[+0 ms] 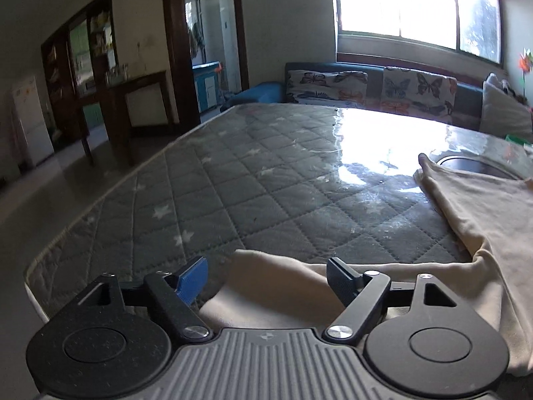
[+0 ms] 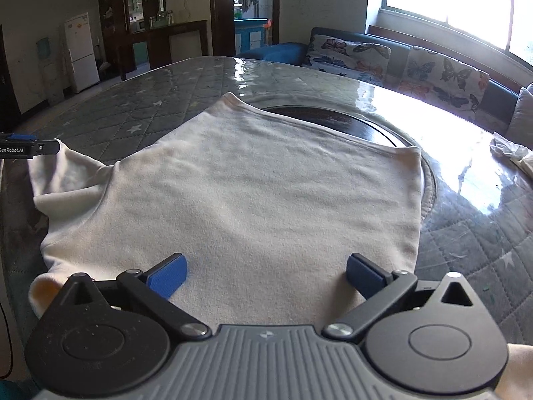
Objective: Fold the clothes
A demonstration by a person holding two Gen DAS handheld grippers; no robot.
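Your cream knit garment [image 2: 233, 193] lies flat on the grey quilted worktop [image 2: 483, 233], its length running away from you; the open, empty right tongs [image 2: 265, 275] hover over its near hem, the open left tongs [image 1: 266, 278] over the loose left sleeve [image 1: 273, 283].

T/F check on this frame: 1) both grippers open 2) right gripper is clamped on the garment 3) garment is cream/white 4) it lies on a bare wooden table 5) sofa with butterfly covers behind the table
1) Left gripper and right gripper open: true.
2) False. The right gripper's jaws stand wide apart over the garment, gripping nothing.
3) True.
4) False. It lies on a grey quilted star-print cover under a glossy clear sheet.
5) True, the sofa stands below the window.
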